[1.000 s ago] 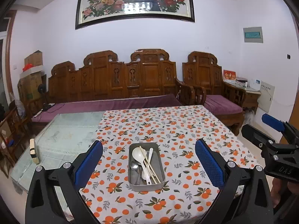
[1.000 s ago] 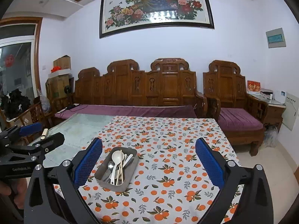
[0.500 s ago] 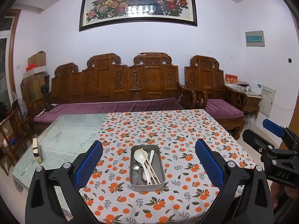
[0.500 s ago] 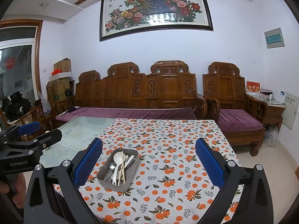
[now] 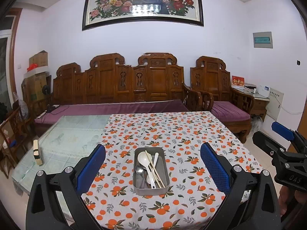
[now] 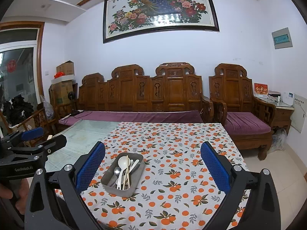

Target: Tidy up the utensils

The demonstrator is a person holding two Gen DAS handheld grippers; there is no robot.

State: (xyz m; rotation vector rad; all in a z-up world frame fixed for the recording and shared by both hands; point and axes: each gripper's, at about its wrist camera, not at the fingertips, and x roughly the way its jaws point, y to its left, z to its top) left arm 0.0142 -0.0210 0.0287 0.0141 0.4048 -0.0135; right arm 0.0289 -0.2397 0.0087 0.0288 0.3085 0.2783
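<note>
A rectangular metal tray (image 5: 165, 163) sits on the orange-print tablecloth (image 5: 172, 134). It holds a white spoon (image 5: 145, 158), a metal spoon (image 5: 139, 169), wooden chopsticks (image 5: 155, 170) and other utensils. It also shows in the right wrist view (image 6: 138, 178), left of centre. My left gripper (image 5: 153, 169) is open and empty, above and short of the tray. My right gripper (image 6: 153, 169) is open and empty, to the right of the tray. Each gripper shows at the edge of the other's view.
The left part of the glass table (image 5: 73, 134) is bare of cloth, with a small wooden block (image 5: 37, 152) at its left edge. A carved wooden sofa (image 5: 134, 88) and armchair (image 5: 226, 95) stand behind the table. The tiled floor (image 6: 284, 172) lies to the right.
Both grippers have tilted up and drawn back a little; the tray sits lower in both views. Both stay open. The tray and utensils have not moved.
</note>
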